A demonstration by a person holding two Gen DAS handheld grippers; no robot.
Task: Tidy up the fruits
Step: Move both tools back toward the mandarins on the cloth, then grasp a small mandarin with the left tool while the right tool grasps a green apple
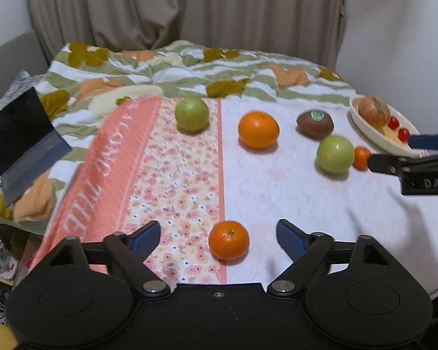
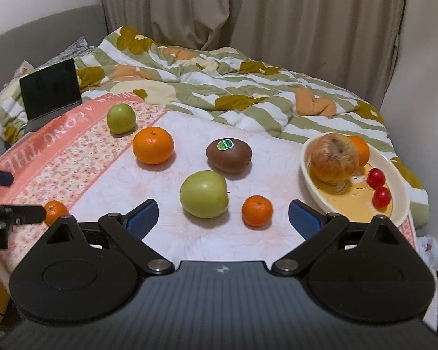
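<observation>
Both grippers hang spread wide and empty. My left gripper (image 1: 219, 234) brackets a small mandarin (image 1: 228, 239) on the floral cloth (image 1: 172, 175), with neither pad touching it. My right gripper (image 2: 222, 214) has a green apple (image 2: 203, 194) and a second small mandarin (image 2: 257, 210) lying between its fingers, also untouched. I judge that the main risk: closing there could nip both fruits or squeeze one out sideways. Round fruit on soft bedding rolls easily, so a glancing pad could send the left mandarin toward the near edge. Farther off sit a kiwi (image 2: 228, 156), a big orange (image 2: 153, 145) and another green apple (image 2: 121, 118). The dish (image 2: 400, 175) at the right already holds an apple, an orange and two cherry tomatoes, so anything dropped in may knock those.
</observation>
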